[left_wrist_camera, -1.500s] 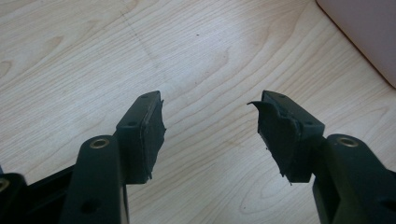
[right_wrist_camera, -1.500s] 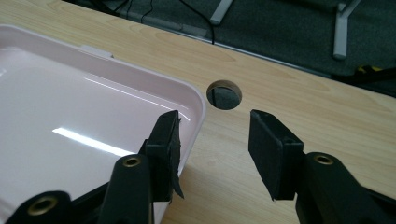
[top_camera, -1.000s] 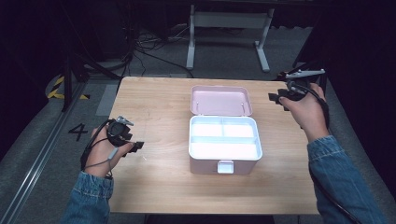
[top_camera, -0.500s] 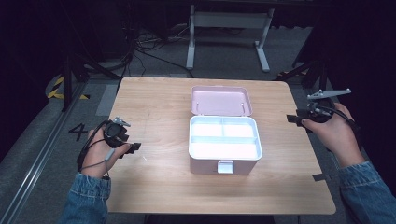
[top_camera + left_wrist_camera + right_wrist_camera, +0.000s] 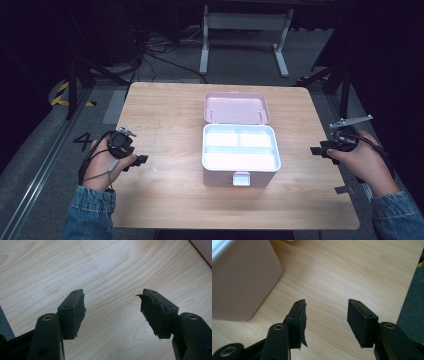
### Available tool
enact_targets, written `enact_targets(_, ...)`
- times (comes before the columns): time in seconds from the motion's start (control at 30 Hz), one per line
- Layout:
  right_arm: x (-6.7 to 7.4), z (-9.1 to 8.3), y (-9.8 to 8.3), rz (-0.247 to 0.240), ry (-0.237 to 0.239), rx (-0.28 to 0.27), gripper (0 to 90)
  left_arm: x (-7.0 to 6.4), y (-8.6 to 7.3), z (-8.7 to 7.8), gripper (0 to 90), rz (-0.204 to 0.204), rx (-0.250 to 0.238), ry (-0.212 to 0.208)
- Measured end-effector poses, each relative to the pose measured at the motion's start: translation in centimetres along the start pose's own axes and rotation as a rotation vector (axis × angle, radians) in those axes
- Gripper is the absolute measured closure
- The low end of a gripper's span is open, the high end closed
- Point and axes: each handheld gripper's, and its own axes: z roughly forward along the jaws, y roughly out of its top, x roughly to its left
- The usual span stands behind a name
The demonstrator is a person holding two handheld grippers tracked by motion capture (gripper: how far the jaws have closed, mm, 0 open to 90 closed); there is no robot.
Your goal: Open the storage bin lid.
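Centred on the pale wooden worktop (image 5: pixel 165 115): a pale pink plastic box (image 5: pixel 240 155) with rounded corners, lid (image 5: pixel 236 107) swung open toward the far edge, white divided interior, small latch on the near wall. Bare wood all around, widest on the left and near sides. Left claw (image 5: pixel 140 160) by the left edge, well apart from the box, jaws spread wide over bare wood, nothing between. Right claw (image 5: pixel 316 150) at the right edge, jaws wide, empty, box corner near.
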Motion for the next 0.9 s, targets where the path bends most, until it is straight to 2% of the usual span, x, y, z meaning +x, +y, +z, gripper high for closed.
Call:
enact_targets(0.1, -0.1, 0.8, -0.9, 0.006, 0.009, 0.041, 49.9, 0.2, -0.2, -0.1, 36.8, -0.005, 0.003, 0.004)
enact_targets(0.2, -0.3, 1.7, -1.8, 0.026, 0.039, 0.068, 49.0, 0.3, -0.2, -0.1, 36.5, -0.012, 0.006, 0.005)
enact_targets(0.4, -0.2, 3.0, -2.9, 0.036, 0.063, 0.115, 47.8, 0.4, -0.3, -0.1, 35.5, -0.014, 0.003, 0.008)
enact_targets(0.67, 0.0, 5.0, -4.5, 0.054, 0.102, 0.138, 46.5, 0.4, -0.2, 0.0, 34.9, -0.006, 0.014, 0.007)
enact_targets(0.87, 0.1, 5.5, -4.7, 0.094, 0.127, 0.044, 46.3, 0.1, -0.2, 0.1, 33.3, 0.006, 0.001, -0.009)
enact_targets(0.9, 0.2, 5.5, -4.6, 0.093, 0.122, 0.047, 45.9, 0.1, -0.1, 0.0, 33.2, 0.009, -0.003, -0.008)
